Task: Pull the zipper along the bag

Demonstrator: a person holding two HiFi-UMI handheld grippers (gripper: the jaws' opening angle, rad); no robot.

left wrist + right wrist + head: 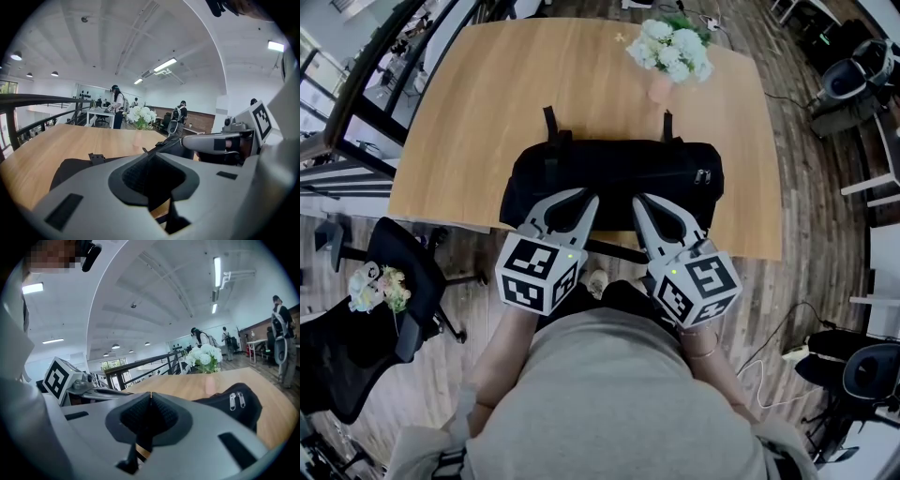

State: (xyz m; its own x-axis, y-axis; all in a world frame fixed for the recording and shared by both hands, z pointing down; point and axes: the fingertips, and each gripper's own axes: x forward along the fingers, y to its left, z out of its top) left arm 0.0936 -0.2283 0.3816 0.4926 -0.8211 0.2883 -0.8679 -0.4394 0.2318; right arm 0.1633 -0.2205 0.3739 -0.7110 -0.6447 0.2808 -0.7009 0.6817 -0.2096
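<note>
Wooden table (487, 112), black bag (619, 173) at its near edge, zipper pulls (703, 175) far right. Our left gripper (587, 198) and right gripper (639, 200) are pressed shut, empty; closed like that we'd just shove the bag.

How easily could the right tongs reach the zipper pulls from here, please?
Probably yes: the right tongs sit beside the bag, and the zipper pulls lie exposed at its right end with nothing between.

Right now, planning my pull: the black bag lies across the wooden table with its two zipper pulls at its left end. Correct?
Its zipper pulls sit at the right end, as the head view shows; the black bag does lie across the wooden table.
</note>
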